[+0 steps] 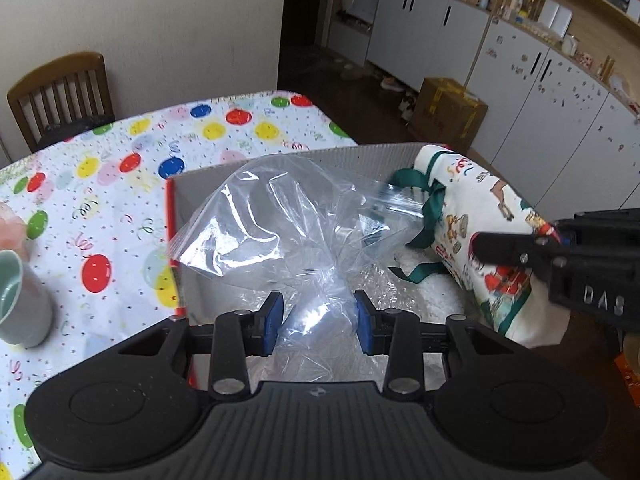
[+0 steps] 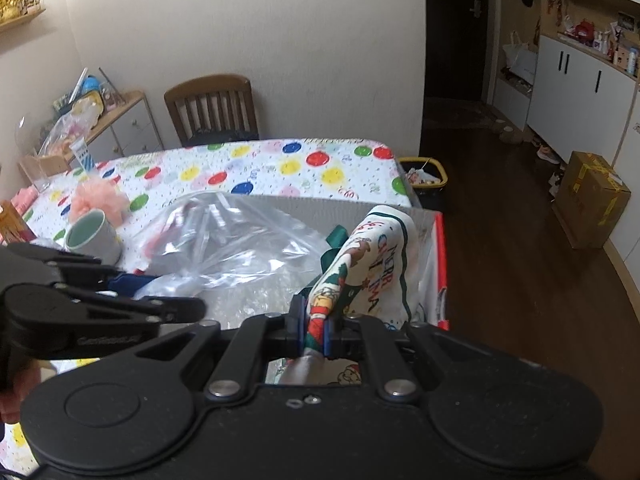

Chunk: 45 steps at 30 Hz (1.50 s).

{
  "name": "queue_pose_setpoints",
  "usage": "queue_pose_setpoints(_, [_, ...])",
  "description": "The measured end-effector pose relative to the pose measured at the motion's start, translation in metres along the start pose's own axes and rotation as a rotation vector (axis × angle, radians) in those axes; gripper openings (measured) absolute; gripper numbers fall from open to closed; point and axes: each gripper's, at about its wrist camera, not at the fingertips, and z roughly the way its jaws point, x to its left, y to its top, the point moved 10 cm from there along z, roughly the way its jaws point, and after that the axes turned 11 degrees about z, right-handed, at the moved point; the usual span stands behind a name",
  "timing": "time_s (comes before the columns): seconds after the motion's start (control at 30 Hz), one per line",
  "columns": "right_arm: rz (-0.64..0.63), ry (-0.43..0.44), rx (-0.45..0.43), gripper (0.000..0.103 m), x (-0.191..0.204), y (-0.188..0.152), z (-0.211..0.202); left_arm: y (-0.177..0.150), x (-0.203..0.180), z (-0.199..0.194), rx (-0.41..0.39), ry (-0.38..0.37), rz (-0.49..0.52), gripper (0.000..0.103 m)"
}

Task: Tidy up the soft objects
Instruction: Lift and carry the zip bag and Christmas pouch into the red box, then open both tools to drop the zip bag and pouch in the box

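The box [image 1: 304,156] at the desk's [image 1: 120,184] right edge already holds a clear plastic bag [image 1: 280,216] and the Christmas cloth [image 1: 472,216]. The left claw [image 1: 318,318] stands open around the bag's crumpled plastic, gripping nothing. The right claw [image 2: 314,328] is clamped on the cloth's edge. A pink pouf [image 2: 100,200] beside the mug [image 2: 92,236] apparently remains unsorted.

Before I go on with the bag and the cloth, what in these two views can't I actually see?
- Box floor: both views, covered by the plastic bag and bubble wrap.
- Cloth lower end: right wrist view, behind the right gripper.
- Left gripper: left wrist view, bag lies between the pads; contact unclear.
- Cup: cut by the left edge.
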Motion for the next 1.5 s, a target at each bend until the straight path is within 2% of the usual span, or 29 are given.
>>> queue_pose_setpoints(0.63, [0.012,0.051,0.092,0.008,0.001,-0.012,0.043,-0.005,-0.003,0.068,0.156,-0.008,-0.053,0.037])
queue_pose_setpoints(1.03, [0.026,0.085,0.142,0.008,0.001,-0.024,0.053,-0.013,0.0,0.082,0.225,-0.022,-0.065,0.038])
queue_pose_setpoints(1.13, [0.023,0.099,0.155,0.012,0.002,-0.025,0.053,-0.013,0.0,0.082,0.23,-0.024,-0.065,0.038])
queue_pose_setpoints(1.23, [0.019,0.113,0.166,0.018,0.001,-0.028,0.051,-0.014,-0.001,0.083,0.243,-0.03,-0.075,0.043])
queue_pose_setpoints(1.33, [0.018,0.118,0.178,0.021,0.0,-0.029,0.049,-0.014,0.001,0.084,0.249,-0.041,-0.089,0.055])
queue_pose_setpoints(1.37, [0.018,0.124,0.179,0.023,-0.001,-0.029,0.048,-0.013,0.001,0.084,0.249,-0.042,-0.096,0.056])
queue_pose_setpoints(1.5, [0.003,0.123,0.164,0.038,-0.003,-0.029,0.04,-0.011,0.005,0.08,0.234,-0.059,-0.124,0.057])
